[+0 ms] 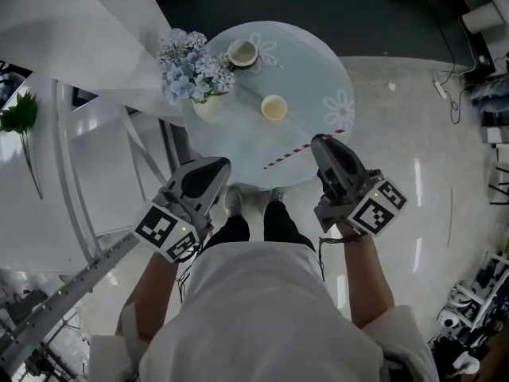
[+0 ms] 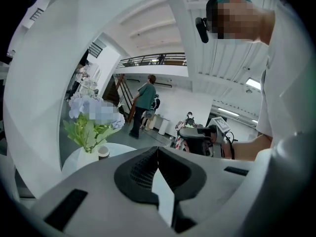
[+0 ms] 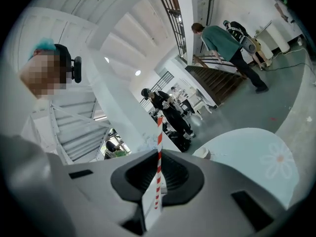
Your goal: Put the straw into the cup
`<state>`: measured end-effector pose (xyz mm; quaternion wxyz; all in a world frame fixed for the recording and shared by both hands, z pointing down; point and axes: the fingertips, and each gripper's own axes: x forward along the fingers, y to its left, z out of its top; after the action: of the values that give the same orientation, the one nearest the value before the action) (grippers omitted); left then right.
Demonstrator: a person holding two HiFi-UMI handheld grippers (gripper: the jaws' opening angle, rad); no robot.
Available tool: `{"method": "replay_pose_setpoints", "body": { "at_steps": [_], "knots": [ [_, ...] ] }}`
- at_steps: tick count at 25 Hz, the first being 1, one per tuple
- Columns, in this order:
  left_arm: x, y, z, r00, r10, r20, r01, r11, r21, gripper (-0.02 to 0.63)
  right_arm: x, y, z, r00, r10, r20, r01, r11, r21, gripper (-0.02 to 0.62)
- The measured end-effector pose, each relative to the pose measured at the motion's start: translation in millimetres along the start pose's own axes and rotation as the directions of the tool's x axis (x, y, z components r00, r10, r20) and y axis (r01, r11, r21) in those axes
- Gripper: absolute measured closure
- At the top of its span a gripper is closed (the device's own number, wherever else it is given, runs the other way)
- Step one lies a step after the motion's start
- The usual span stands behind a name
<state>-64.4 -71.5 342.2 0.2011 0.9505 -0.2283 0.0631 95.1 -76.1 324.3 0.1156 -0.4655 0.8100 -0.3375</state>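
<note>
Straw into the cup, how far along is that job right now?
Done: the straw looks lifted, clamped in the right gripper. In hand: it sits over the near edge of the table; the left gripper is shut, empty. Left: the nearer cup holds no straw yet; it must go in.

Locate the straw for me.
Head view, right of centre: the straw is held by the right gripper over the near edge of the table, short of the yellow cup.

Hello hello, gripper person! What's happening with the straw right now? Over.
Right gripper shut on straw. Left gripper shut, empty. Cup open on table, straw not in yet. Flowers beside cup, not blocking.
</note>
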Motion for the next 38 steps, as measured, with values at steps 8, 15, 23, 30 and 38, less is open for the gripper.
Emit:
{"method": "replay_pose_setpoints", "body": {
  "at_steps": [8,15,23,30,38],
  "knots": [
    [41,18,-2,0.998,0.058,-0.021,-0.059,0.998,-0.035,0.584,28,-47,19,0.998,0.033,-0.060,-0.033,0.999,0.006,0.560],
    [70,33,-15,0.995,0.096,-0.040,-0.098,0.993,-0.063,0.584,56,-86,22,0.991,0.053,-0.120,-0.054,0.998,-0.012,0.560],
    [83,47,-28,0.988,0.136,-0.075,-0.143,0.985,-0.097,0.584,83,-120,20,0.984,0.060,-0.169,-0.065,0.997,-0.030,0.560],
    [81,54,-43,0.979,0.173,-0.103,-0.186,0.974,-0.131,0.584,103,-143,14,0.980,0.059,-0.188,-0.066,0.997,-0.030,0.560],
    [78,61,-59,0.973,0.189,-0.128,-0.208,0.966,-0.154,0.584,124,-158,1,0.975,0.064,-0.213,-0.076,0.996,-0.046,0.560]
  ]
}}
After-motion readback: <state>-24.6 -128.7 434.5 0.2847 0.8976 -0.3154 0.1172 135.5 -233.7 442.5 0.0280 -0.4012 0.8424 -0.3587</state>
